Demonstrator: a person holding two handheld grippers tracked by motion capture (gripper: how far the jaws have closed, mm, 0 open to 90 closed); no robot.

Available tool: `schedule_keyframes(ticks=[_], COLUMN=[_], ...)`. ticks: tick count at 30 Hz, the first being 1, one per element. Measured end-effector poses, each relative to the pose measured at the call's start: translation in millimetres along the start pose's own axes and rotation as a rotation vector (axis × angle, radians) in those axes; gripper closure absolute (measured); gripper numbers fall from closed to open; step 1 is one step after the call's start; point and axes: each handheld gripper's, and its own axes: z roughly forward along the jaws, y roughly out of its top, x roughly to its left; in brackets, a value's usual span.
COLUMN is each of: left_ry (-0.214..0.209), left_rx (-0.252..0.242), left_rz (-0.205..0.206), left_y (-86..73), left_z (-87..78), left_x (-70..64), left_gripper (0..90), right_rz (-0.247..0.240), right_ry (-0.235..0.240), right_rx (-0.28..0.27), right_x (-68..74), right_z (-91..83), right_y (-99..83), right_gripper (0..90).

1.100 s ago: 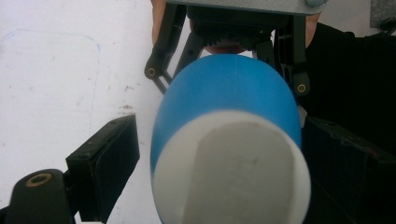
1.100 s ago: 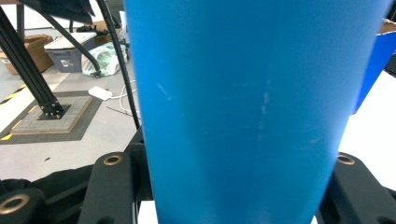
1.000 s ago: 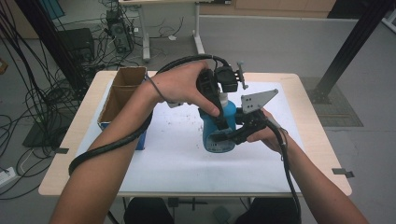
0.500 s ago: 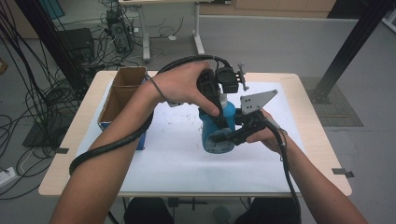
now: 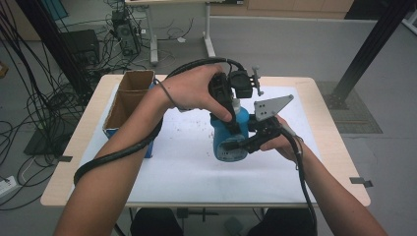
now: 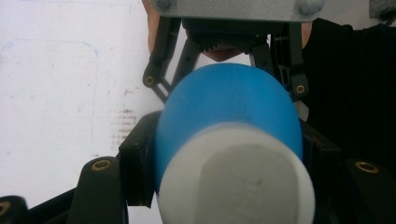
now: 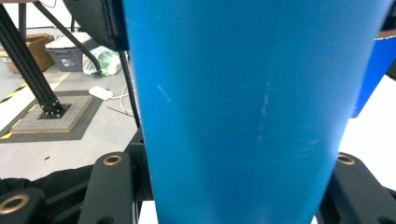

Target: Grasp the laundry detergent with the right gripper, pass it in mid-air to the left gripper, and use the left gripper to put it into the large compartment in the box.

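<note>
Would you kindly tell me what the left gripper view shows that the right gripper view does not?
The left gripper view alone gives the bottle's white cap from above, the right gripper clasping the body, and the white table mat. The right gripper view alone gives the floor and a black frame post. Both share the blue bottle.

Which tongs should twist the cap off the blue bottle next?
Left. The left tongs sit at the white cap, while the right tongs grip the blue bottle lower down.
</note>
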Motion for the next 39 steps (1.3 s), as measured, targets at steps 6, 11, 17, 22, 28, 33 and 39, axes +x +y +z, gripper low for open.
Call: schedule_keyframes(ticks=[6, 11, 17, 22, 28, 33, 39], left_ry=[-0.007, -0.007, -0.003, -0.003, -0.002, -0.002, -0.001], left_rx=[0.013, 0.031, 0.02, 0.017, 0.011, 0.013, 0.015], left_rz=[-0.011, -0.009, -0.009, -0.013, -0.012, -0.011, -0.014], left_y=[0.1, 0.0, -0.9, -0.9, -0.9, -1.0, -1.8], left_z=[0.9, 1.1, 0.4, 1.1, 1.1, 1.1, 0.8], left_x=[-0.3, -1.1, -1.2, -1.5, -1.6, -1.5, -1.4], left_gripper=[37.2, 37.3, 37.2, 37.2, 37.2, 37.2, 37.2], right_rz=[-0.001, -0.005, -0.005, -0.004, -0.004, -0.004, -0.005], right_ry=[0.002, 0.006, 0.006, 0.007, 0.005, 0.004, 0.005], right_rx=[0.001, 0.005, 0.002, 0.002, 0.004, 0.006, 0.006], right_x=[0.6, 1.4, 1.2, 1.3, 1.2, 1.2, 0.9], right_z=[0.5, 2.0, 2.2, 2.2, 1.7, 1.8, 2.8], right_y=[-0.6, -0.7, -0.6, -0.6, -0.6, -0.4, 0.0], right_gripper=[44.3, 44.3, 44.2, 44.3, 44.3, 44.2, 44.3])
